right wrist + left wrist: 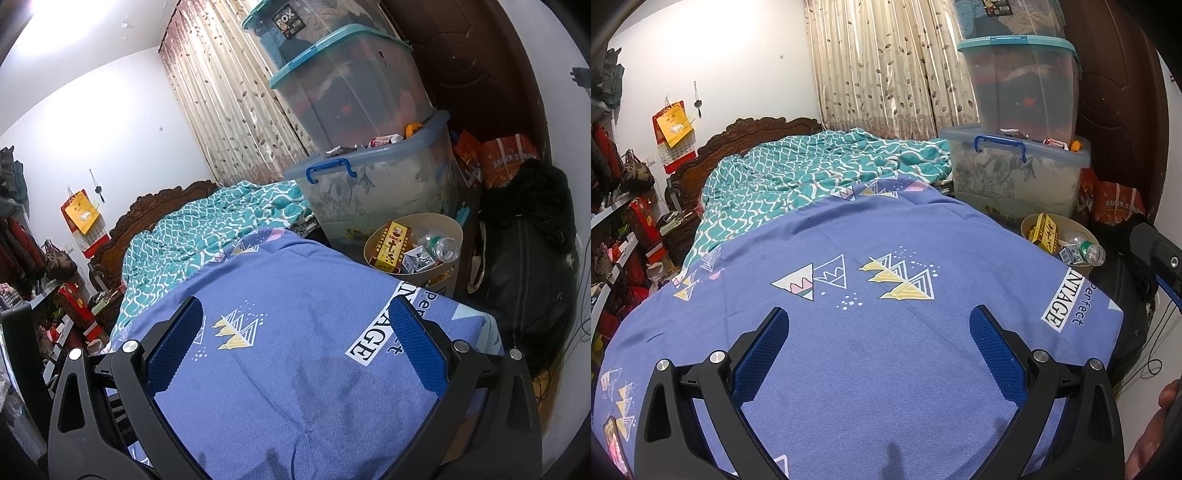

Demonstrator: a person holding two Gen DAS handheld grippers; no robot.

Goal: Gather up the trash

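Trash sits in the bin beside the bed: a yellow box, a clear plastic bottle and a small carton. We hold our left gripper spread wide and empty over the blue bedsheet. Our right gripper is equally wide, gripping nothing, nearer the bin. Stacked storage tubs stand behind it.

A: The sheet is blue with white, yellow and pink triangles; the quilt is teal with white wavy lines
B: The curtain is beige with brown leaves; the bin is tan; its box is yellow and red; the pads are blue
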